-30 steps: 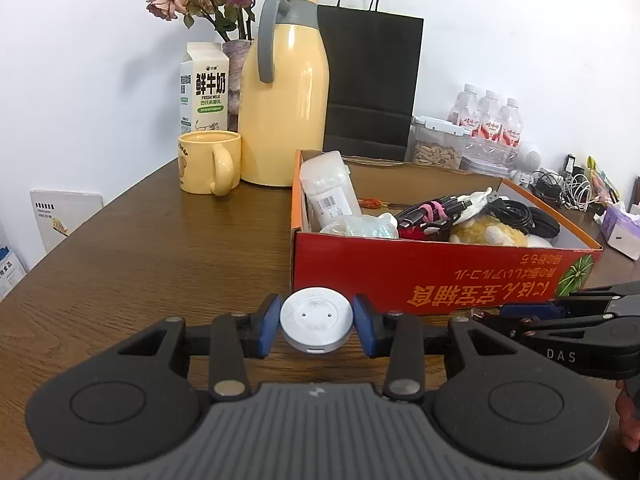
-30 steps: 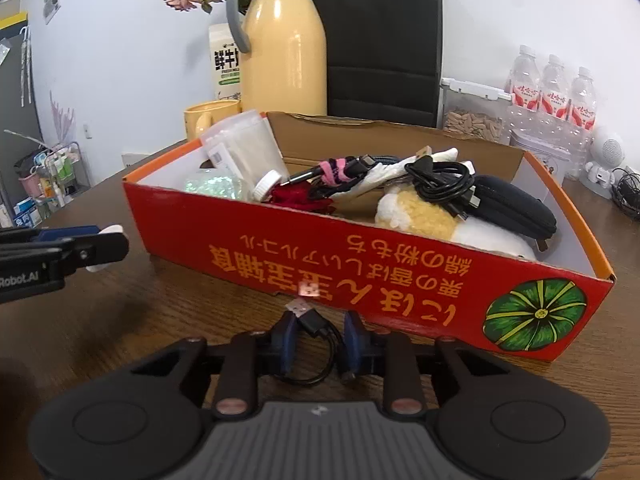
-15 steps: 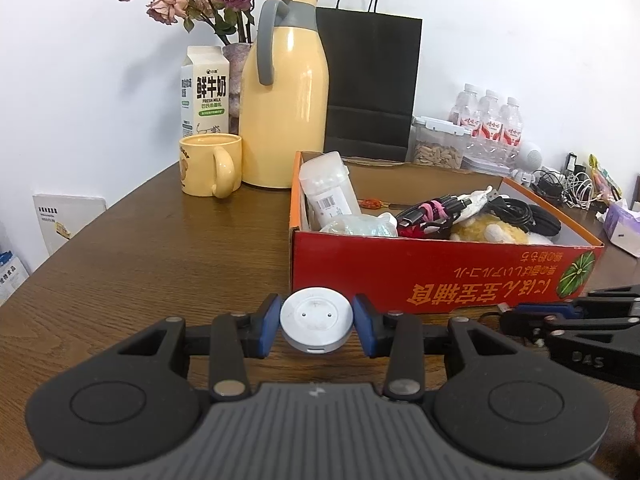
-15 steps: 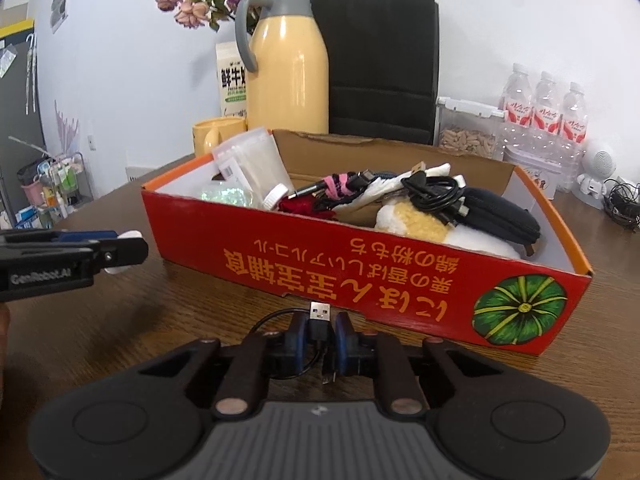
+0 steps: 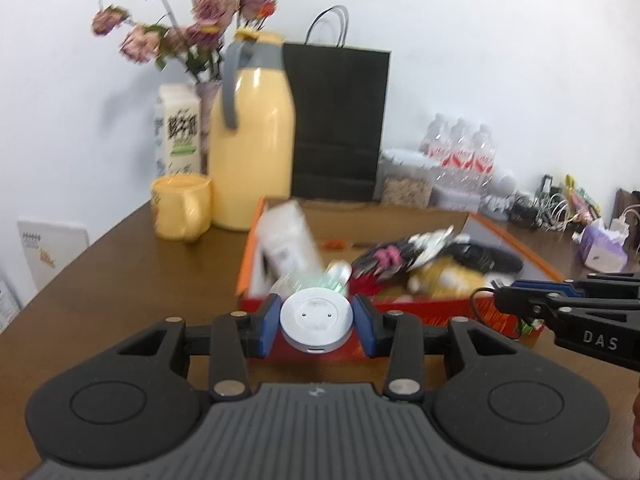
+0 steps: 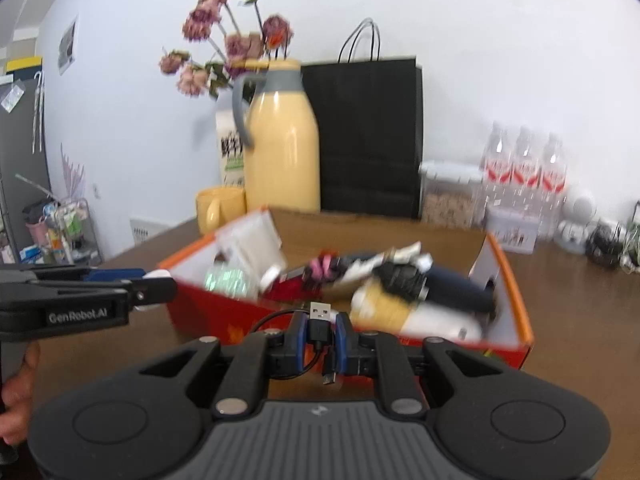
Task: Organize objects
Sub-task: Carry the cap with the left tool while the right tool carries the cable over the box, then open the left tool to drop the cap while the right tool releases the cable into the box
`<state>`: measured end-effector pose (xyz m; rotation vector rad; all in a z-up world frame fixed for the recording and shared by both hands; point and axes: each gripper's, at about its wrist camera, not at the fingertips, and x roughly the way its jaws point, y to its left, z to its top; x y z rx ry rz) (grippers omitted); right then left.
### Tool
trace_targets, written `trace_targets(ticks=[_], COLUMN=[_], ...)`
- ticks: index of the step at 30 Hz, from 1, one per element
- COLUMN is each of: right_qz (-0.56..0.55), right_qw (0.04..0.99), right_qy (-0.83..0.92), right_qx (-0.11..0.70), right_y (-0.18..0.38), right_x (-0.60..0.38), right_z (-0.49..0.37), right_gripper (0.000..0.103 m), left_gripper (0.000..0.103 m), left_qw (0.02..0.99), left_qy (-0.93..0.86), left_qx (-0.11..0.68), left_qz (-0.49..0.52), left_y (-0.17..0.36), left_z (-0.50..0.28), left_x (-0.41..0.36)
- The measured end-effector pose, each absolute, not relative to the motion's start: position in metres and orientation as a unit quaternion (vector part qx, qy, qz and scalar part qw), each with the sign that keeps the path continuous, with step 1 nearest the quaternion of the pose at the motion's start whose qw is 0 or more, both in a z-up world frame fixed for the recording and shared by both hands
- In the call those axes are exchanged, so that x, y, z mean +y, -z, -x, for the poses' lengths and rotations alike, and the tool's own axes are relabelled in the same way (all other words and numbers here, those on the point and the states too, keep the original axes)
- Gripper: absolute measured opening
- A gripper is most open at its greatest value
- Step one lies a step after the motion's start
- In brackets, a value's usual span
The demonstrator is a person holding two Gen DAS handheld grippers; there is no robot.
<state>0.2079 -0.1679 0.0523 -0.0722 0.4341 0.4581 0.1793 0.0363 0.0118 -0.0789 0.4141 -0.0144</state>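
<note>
Left gripper (image 5: 316,320) clamped on round white disc (image 5: 316,318), right gripper (image 6: 322,334) pinching black USB cable (image 6: 318,326) just beside it, red cardboard box (image 5: 400,310) of clutter directly beyond both, yellow thermos (image 5: 252,152) farther back.

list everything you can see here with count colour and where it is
round puck: 1, white, held in left gripper
usb cable: 1, black, held in right gripper
cardboard box: 1, red and orange, on table, full of clutter
thermos jug: 1, yellow with grey lid, behind box
mug: 1, yellow, left of jug
milk carton: 1, white, behind mug
dried flowers: 1 bunch, pink, behind jug
paper bag: 1, black, against wall
water bottles: 3, clear with red labels, back right
table: 1, brown wood
left gripper: 1, black with blue pads, jaws on puck
right gripper: 1, black with blue pads, jaws on cable
</note>
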Motion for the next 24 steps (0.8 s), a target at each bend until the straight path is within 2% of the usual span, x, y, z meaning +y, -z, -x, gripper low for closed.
trace_targets(ticks=[13, 18, 24], right_qz=[0.014, 0.012, 0.005], right_qw=[0.969, 0.974, 0.968], right_qy=[-0.179, -0.156, -0.160], right_qx=[0.171, 0.165, 0.194], right_y=[-0.079, -0.070, -0.053], right_x=[-0.175, -0.176, -0.182], right_z=[-0.282, -0.310, -0.325], right_gripper=[0.014, 0.014, 0.014], left_gripper=[0.040, 0.040, 0.041], left_qw=[0.982, 0.979, 0.977], left_qy=[-0.007, -0.028, -0.040], left_qx=[0.182, 0.191, 0.207], left_qz=[0.059, 0.060, 0.037], left_y=[-0.040, -0.032, -0.016], left_z=[-0.265, -0.299, -0.308], left_x=[0.002, 0.003, 0.005])
